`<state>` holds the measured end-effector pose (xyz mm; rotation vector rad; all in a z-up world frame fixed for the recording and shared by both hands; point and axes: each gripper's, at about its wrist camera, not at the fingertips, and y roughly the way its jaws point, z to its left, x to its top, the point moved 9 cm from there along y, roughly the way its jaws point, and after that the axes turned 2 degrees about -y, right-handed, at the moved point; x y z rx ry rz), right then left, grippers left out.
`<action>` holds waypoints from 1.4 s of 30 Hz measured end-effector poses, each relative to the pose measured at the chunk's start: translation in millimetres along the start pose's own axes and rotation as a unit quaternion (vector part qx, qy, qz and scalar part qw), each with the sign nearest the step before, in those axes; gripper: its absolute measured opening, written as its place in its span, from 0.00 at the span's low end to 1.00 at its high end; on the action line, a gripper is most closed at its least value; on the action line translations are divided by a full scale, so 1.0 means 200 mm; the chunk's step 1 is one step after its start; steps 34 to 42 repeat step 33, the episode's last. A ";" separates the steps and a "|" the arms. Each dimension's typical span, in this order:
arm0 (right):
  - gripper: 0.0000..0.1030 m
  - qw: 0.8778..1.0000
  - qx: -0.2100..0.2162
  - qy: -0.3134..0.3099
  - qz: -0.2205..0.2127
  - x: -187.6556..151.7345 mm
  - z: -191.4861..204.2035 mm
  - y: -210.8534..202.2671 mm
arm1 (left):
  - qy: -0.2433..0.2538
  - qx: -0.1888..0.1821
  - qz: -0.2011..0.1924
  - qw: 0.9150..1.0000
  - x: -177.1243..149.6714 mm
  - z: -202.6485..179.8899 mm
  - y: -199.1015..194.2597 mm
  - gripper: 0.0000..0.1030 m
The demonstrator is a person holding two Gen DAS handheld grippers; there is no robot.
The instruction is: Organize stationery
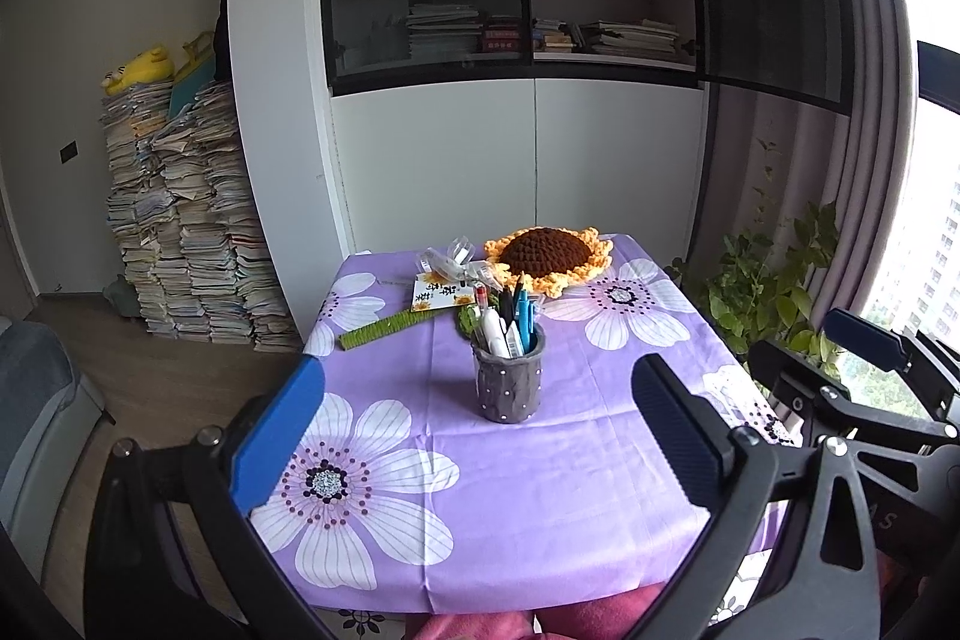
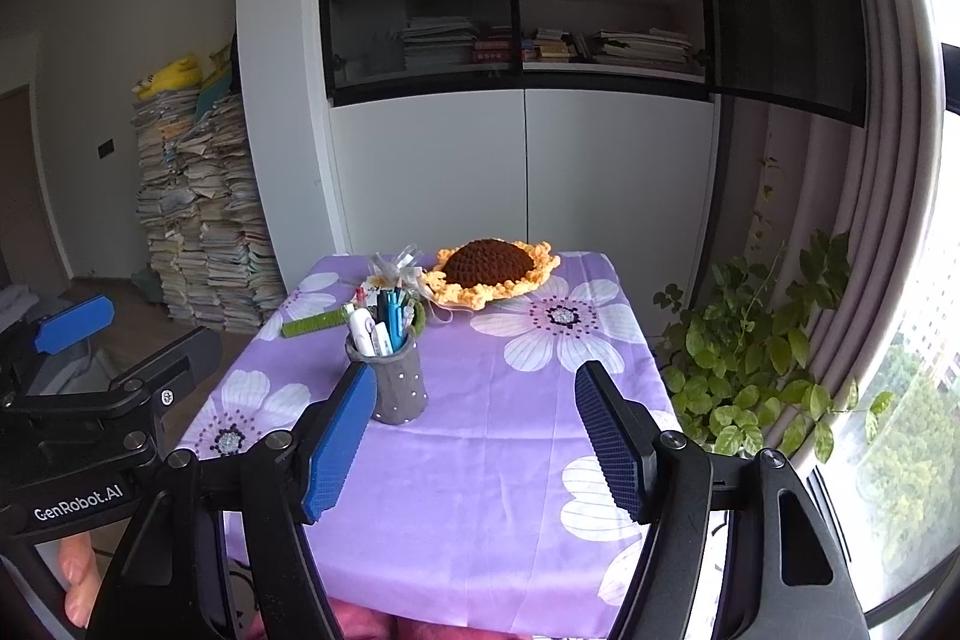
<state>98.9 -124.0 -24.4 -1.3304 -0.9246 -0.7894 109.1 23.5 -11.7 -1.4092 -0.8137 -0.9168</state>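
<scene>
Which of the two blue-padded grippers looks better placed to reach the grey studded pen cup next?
Probably the left gripper. In its view the grey studded pen cup stands straight ahead between its wide-open fingers. For the right gripper the cup sits off by its left finger. Neither touches it yet.

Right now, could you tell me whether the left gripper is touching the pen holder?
Apart. The left wrist view shows the left gripper open, with bare tablecloth between its fingers and the pen holder.
</scene>
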 end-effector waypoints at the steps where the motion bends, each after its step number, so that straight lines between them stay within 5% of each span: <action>1: 0.68 1.000 0.000 0.000 -0.001 0.00 0.00 0.00 | 0.000 0.001 -0.001 1.000 0.00 0.00 0.00 0.99; 42: 0.68 1.000 -0.003 -0.004 -0.004 0.04 0.01 -0.01 | 0.001 0.008 -0.011 1.000 0.02 0.01 0.00 0.99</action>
